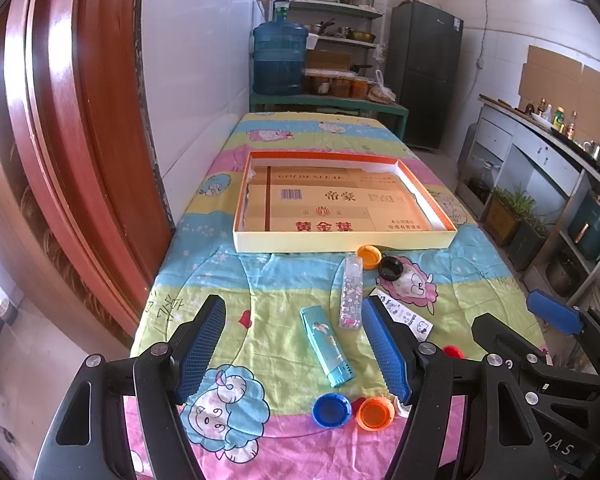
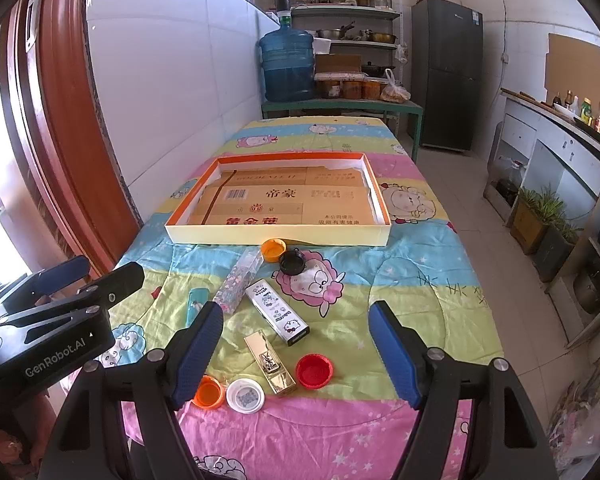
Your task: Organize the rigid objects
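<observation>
A shallow cream box (image 1: 340, 240) (image 2: 276, 235) with orange rim, lined with cardboard, lies mid-table. Before it lie small items: a teal lighter (image 1: 327, 347) (image 2: 194, 307), a clear patterned case (image 1: 351, 294) (image 2: 238, 282), a white cartoon case (image 2: 278, 311) (image 1: 406, 314), a gold lipstick case (image 2: 270, 362), orange cap (image 1: 369, 255) (image 2: 273, 249) and black cap (image 1: 390, 268) (image 2: 293, 262) near the box, and blue (image 1: 332, 410), orange (image 1: 375, 413) (image 2: 208, 392), white (image 2: 245, 395) and red (image 2: 314, 370) caps near me. My left gripper (image 1: 294, 350) and right gripper (image 2: 296, 354) are open and empty above the near items.
The table wears a cartoon-print cloth (image 1: 300, 128). A red-brown door (image 1: 72, 140) and tiled wall stand at left. A blue water jug (image 1: 279, 60), shelves and a dark fridge (image 1: 424, 68) stand beyond the table. A counter (image 1: 540, 152) runs along the right.
</observation>
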### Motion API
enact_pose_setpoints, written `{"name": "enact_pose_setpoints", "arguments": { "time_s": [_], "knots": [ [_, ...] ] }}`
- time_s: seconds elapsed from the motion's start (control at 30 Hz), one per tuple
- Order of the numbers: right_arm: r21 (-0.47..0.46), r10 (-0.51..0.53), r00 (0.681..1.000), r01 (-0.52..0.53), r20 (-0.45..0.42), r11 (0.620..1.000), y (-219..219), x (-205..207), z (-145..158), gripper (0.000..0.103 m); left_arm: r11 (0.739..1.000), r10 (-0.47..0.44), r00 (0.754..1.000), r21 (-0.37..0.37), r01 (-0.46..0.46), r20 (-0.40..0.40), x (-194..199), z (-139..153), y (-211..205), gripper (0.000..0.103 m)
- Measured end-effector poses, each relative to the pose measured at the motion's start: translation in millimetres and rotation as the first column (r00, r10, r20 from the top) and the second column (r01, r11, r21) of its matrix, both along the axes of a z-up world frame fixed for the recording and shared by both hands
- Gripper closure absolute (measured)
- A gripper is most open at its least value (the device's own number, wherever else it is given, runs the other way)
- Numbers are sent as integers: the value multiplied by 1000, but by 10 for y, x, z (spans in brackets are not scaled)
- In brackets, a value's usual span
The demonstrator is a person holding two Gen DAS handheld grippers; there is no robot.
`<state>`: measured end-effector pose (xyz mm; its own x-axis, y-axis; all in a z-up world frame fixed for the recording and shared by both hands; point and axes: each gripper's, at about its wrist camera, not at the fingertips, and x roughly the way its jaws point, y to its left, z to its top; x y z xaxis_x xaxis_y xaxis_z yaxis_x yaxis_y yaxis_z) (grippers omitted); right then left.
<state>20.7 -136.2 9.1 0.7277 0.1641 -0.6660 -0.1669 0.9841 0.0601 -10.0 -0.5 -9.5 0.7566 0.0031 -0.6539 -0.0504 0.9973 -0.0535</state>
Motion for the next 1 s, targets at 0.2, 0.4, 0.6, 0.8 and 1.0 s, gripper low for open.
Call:
{"name": "enact_pose_setpoints", "arguments": {
  "time_s": [0.2,0.4,0.6,0.8,1.0],
  "knots": [
    [4,1,1000,-1,-9,1000,-11,6,-15,28,1000,0,1000,-3,0,-6,0,-27,-9,31],
    [4,1,1000,-1,-10,1000,-10,7,-28,28,1000,1,1000,-6,-1,-7,-4,-34,-12,31],
    [4,3,1000,-3,-12,1000,-10,4,-36,28,1000,1,1000,-5,-1,-7,-2,-33,-11,31],
    [-1,9,1000,-9,-15,1000,1,7,-53,28,1000,1,1000,-8,-1,-9,-4,-49,-11,31],
    [-1,10,1000,-10,-16,1000,2,1,-61,28,1000,5,1000,-16,-6,-17,-1,-90,11,31]
  ]
}}
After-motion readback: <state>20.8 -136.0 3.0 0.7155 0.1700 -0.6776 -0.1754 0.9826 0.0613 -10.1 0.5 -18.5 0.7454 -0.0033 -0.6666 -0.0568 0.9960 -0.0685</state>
